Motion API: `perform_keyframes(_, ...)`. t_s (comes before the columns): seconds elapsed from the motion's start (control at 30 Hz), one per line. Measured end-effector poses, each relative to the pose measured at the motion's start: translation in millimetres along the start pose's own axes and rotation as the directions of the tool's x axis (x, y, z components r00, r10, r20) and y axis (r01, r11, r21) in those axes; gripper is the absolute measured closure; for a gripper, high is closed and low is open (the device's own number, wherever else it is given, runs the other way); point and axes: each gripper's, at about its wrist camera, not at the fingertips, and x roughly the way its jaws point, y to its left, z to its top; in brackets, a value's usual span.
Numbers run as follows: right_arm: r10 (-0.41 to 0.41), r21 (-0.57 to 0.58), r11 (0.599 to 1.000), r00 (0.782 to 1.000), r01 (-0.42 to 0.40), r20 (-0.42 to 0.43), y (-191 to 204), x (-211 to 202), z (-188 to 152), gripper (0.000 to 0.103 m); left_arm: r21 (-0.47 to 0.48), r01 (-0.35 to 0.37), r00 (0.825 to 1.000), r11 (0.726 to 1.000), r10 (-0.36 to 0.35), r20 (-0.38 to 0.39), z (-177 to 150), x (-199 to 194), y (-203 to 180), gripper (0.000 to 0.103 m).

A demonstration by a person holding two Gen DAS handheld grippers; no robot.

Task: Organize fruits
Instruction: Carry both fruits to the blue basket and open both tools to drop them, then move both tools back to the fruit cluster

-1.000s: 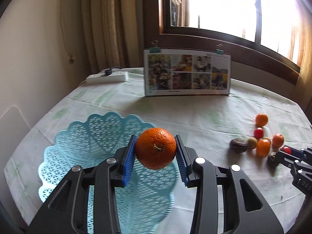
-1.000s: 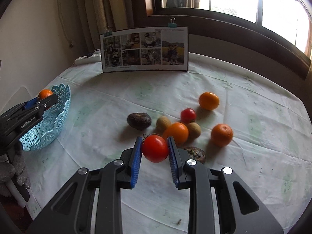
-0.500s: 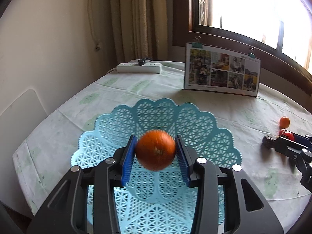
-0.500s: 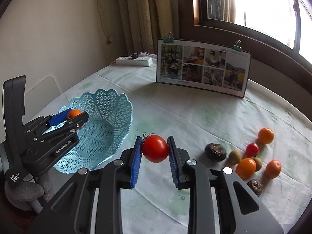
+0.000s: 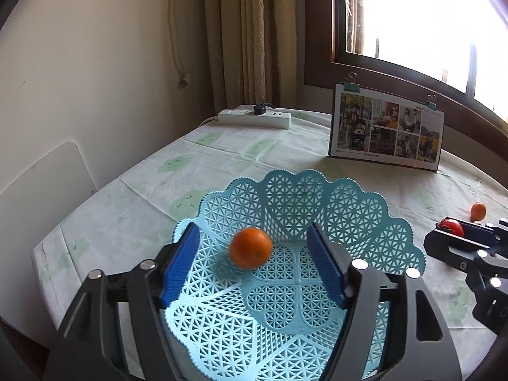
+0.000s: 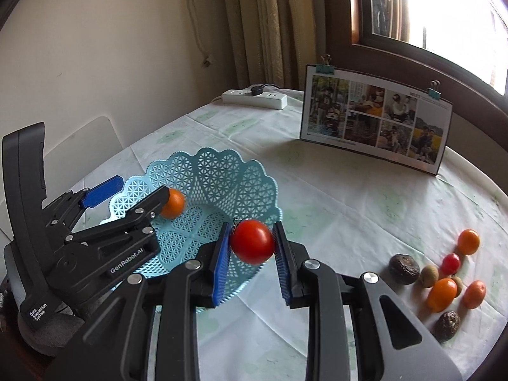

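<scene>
- Our left gripper (image 5: 254, 266) hangs over the blue basket (image 5: 358, 209), jaws spread wide; the orange (image 5: 250, 247) sits free between them, blurred, in the bowl.
- Our right gripper (image 6: 252, 247) clamps a tomato (image 6: 252, 242) just short of the basket's near rim.
- We should carry it past that scalloped rim, then let go low.
- Open tablecloth (image 6: 333, 197) lies beyond the right jaw.

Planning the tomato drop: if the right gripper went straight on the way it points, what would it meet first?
Probably the near rim of the blue basket, which lies just beyond the tomato held by the right gripper; depth is uncertain.
</scene>
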Motion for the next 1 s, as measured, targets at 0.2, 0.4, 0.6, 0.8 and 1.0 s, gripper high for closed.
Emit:
perform_keyframes(0.2,0.056,0.009,0.998,0.998,-0.056,-0.015,6.2,9.7,1.6,0.075,-0.009,-0.019,1.0,1.0,0.019,0.008,1.6,1.3,4.1,0.021)
perform_keyframes(0.4,0.05,0.023,0.998,0.999,-0.05,-0.002,1.8,7.7,0.4,0.059,-0.019,-0.028,1.0,0.999,0.028,0.015,4.7,1.2,5.8,0.011)
perform_keyframes(0.6,0.034,0.045,0.998,0.999,-0.034,0.001,-9.8,3.4,-4.0,0.057,-0.02,-0.023,0.999,1.0,0.024,0.021,8.1,-0.6,2.1,0.006)
perform_keyframes(0.8,0.003,0.08,0.997,1.0,-0.004,0.011,-27.9,-4.7,-10.4,0.05,-0.008,-0.007,1.0,1.0,0.007,0.025,9.9,-4.4,-9.8,0.004)
perform_keyframes(1.0,-0.044,0.137,0.99,0.999,0.043,0.005,-58.6,-13.5,-21.8,0.05,0.022,0.016,1.0,1.0,-0.016,0.027,11.1,-7.3,-29.5,0.004)
